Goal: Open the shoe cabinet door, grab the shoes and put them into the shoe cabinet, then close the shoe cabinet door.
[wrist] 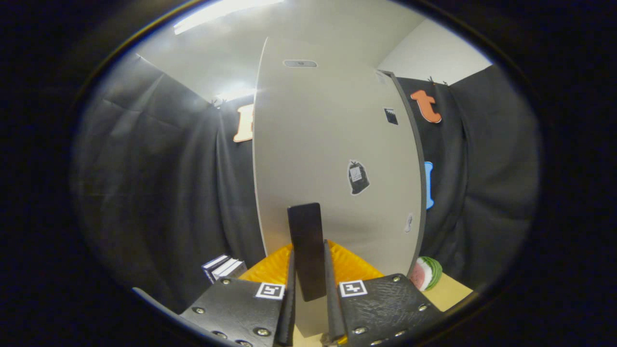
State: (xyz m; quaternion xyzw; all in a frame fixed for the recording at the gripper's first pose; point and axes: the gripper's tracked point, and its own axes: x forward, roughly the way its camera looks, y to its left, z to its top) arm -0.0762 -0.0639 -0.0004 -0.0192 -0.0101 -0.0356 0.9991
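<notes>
Gripper view: looks forward along both fingers at a pale door face.
Gripper [309, 289]: narrow gap, both fingers pressed on the dark handle [306, 248], one each side; closed on it, nothing else held.
Handle: flat dark upright bar, stands proud of the door, sits right between the fingers and rises beyond the tips; likely rigid, smooth faces, could slip if squeezed loosely, so best pinched low on the flat sides as now.
Shoe cabinet door [332, 144]: pale grey panel, fills the space just ahead of the fingers; looks stiff and light, probably swings on hinges, should take a steady pull along its arc rather than a jerk; open or closed angle hard to judge from here.
Door edge [415, 159]: dark strip down one side of the panel.
Stickers [357, 177]: a few small dark ones on the door face, beyond the handle; flat, no grip use.
Orange thing [354, 265]: ribbed orange surface just behind the fingers at the door foot; cannot tell what it is.
Watermelon slice [426, 272]: toy-like piece on the wooden surface [453, 289], beside the door's dark edge.
Books [222, 267]: small stack, near the door foot on the other side.
Shoes: not spotted.
Step, as judged: door handling, grip set on handle.
</notes>
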